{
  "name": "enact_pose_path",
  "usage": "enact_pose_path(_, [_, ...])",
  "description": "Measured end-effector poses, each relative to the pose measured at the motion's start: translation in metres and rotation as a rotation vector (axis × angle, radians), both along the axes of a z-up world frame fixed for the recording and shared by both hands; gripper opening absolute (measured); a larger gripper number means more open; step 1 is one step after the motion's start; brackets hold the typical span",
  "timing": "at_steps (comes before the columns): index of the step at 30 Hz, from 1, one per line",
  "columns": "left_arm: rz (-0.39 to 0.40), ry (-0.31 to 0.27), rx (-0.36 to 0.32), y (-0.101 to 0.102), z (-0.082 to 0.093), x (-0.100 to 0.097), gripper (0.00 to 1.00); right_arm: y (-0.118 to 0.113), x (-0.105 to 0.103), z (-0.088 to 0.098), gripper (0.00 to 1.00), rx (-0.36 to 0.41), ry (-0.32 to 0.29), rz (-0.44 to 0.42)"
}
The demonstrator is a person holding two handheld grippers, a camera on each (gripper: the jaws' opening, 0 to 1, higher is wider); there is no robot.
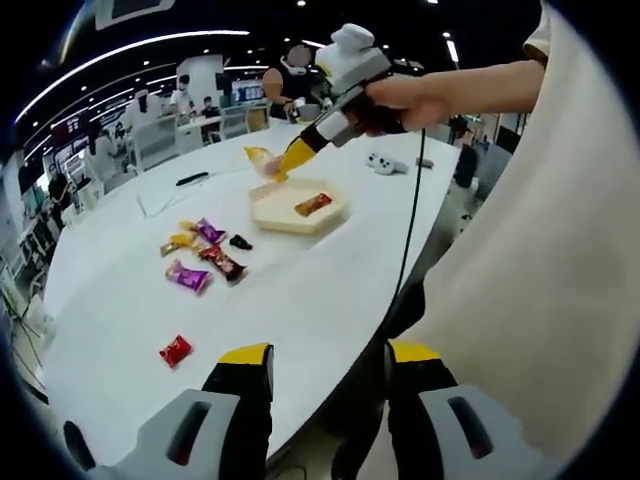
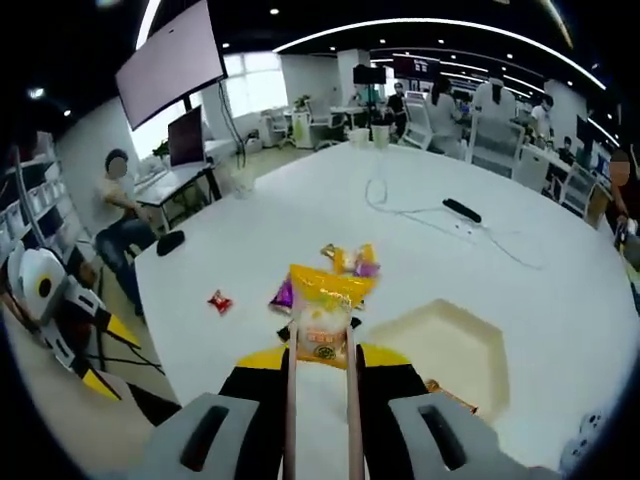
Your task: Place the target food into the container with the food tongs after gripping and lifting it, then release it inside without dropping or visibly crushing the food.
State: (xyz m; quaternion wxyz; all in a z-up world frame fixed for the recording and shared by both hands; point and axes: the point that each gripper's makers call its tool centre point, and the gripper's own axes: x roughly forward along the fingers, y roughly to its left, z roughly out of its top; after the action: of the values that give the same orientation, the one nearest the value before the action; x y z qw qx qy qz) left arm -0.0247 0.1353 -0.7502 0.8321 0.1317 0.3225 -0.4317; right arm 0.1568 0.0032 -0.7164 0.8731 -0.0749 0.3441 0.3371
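An open-plan office surrounds my big white worktop (image 1: 300, 300). The hexagonal container (image 1: 297, 207) sits at its far middle, one wrapped bar already inside. My right gripper (image 2: 321, 345) clenches food tongs (image 2: 320, 400), pinching a yellow snack packet (image 2: 323, 310) above the worktop, container at four o'clock. It looks light, crinkly, slippery; I'd keep the pinch mid-packet, gentle. Left gripper (image 1: 328, 365): jaws released.

White table (image 1: 300, 300), hexagonal tray (image 1: 290, 212), scattered snack packets (image 1: 205, 255), black cable (image 1: 408, 230)
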Motion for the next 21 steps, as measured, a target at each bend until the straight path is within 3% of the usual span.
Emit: enact_pose_path(21, [-0.051,0.017,-0.019,-0.014,-0.005,-0.011,0.45,-0.043,0.0,0.014,0.25,-0.026,-0.031,-0.076])
